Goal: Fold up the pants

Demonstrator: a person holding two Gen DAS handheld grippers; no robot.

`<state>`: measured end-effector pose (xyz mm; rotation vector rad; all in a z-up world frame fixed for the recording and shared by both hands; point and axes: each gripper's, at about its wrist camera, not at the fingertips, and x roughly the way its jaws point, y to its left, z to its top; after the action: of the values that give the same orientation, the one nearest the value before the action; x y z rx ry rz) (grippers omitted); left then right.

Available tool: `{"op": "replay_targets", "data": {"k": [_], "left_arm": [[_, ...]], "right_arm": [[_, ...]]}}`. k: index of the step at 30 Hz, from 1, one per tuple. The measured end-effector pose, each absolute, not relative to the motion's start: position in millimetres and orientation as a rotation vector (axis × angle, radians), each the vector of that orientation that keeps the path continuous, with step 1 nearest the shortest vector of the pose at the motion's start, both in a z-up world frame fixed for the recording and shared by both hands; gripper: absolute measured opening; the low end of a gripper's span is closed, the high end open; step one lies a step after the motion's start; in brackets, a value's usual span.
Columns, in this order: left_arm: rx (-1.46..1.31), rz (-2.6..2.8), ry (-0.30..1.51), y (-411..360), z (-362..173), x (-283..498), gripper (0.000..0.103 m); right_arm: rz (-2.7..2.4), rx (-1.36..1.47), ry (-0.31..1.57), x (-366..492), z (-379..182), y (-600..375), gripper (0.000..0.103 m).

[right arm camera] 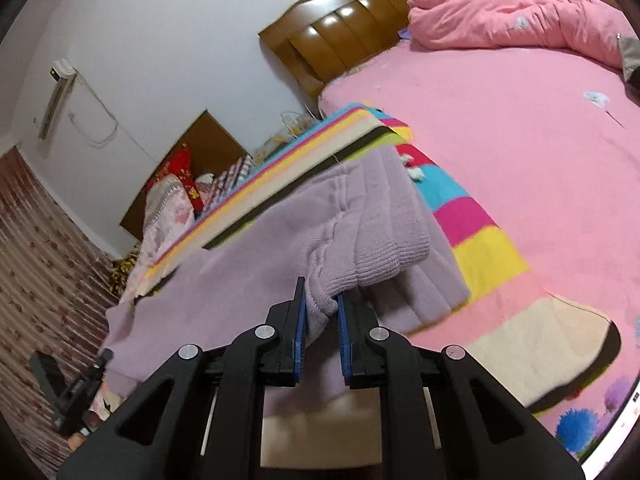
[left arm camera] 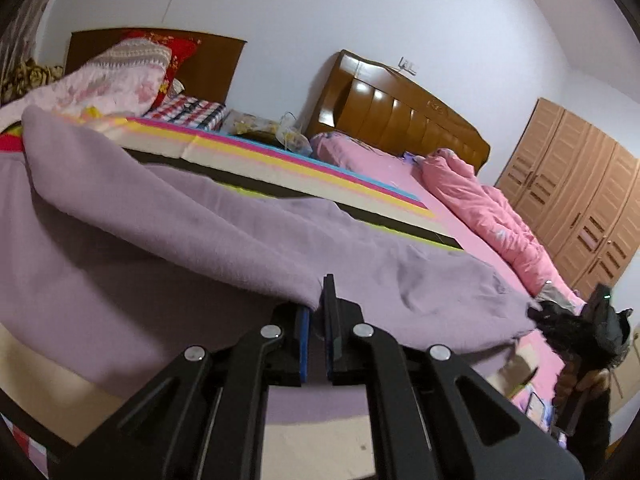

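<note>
Lilac knit pants (left arm camera: 240, 240) lie stretched across the bed, one layer lifted and folded over the other. My left gripper (left arm camera: 318, 300) is shut on the edge of the lifted layer, and its blue pads pinch the cloth. At the far right of the left wrist view, the right gripper (left arm camera: 538, 314) holds the pants' other end. In the right wrist view the pants (right arm camera: 280, 248) bunch at a ribbed band, with my right gripper (right arm camera: 322, 304) shut on that band. The left gripper (right arm camera: 102, 360) shows small at the lower left, at the far end of the cloth.
A striped multicolour blanket (left arm camera: 280, 160) lies under the pants on the pink sheet (right arm camera: 500, 140). A crumpled pink quilt (left arm camera: 480, 200) sits near the wooden headboard (left arm camera: 400, 112). A wardrobe (left arm camera: 580, 200) stands at the right, and a second bed with pillows (left arm camera: 120, 76) is behind.
</note>
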<state>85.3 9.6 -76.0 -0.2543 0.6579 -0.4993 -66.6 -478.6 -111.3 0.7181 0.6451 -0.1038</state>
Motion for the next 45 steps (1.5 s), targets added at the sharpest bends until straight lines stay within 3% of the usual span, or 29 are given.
{"op": "replay_targets", "data": {"k": [5, 10, 15, 27, 33, 38, 45], "left_arm": [[-0.218, -0.48, 0.802, 2, -125, 93, 0.005], [-0.194, -0.493, 0.723, 3, -101, 85, 0.006], [-0.219, -0.491, 0.806, 8, -132, 93, 0.006], [-0.233, -0.501, 0.798, 10, -127, 93, 0.007], [-0.235, -0.499, 0.701, 12, -91, 78, 0.006], [-0.251, -0.48, 0.832, 12, -128, 90, 0.006], [-0.231, -0.49, 0.809, 11, -128, 88, 0.007]], "right_arm": [[-0.108, 0.758, 0.648, -69, -123, -484, 0.013], [-0.112, 0.746, 0.664, -71, -120, -484, 0.013], [-0.087, 0.805, 0.647, -72, -135, -492, 0.008], [-0.101, 0.788, 0.648, -70, -134, -490, 0.008], [-0.104, 0.766, 0.643, -72, -124, -490, 0.009], [-0.1, 0.761, 0.662, -71, -132, -490, 0.008], [-0.162, 0.684, 0.671, -69, -118, -479, 0.009]]}}
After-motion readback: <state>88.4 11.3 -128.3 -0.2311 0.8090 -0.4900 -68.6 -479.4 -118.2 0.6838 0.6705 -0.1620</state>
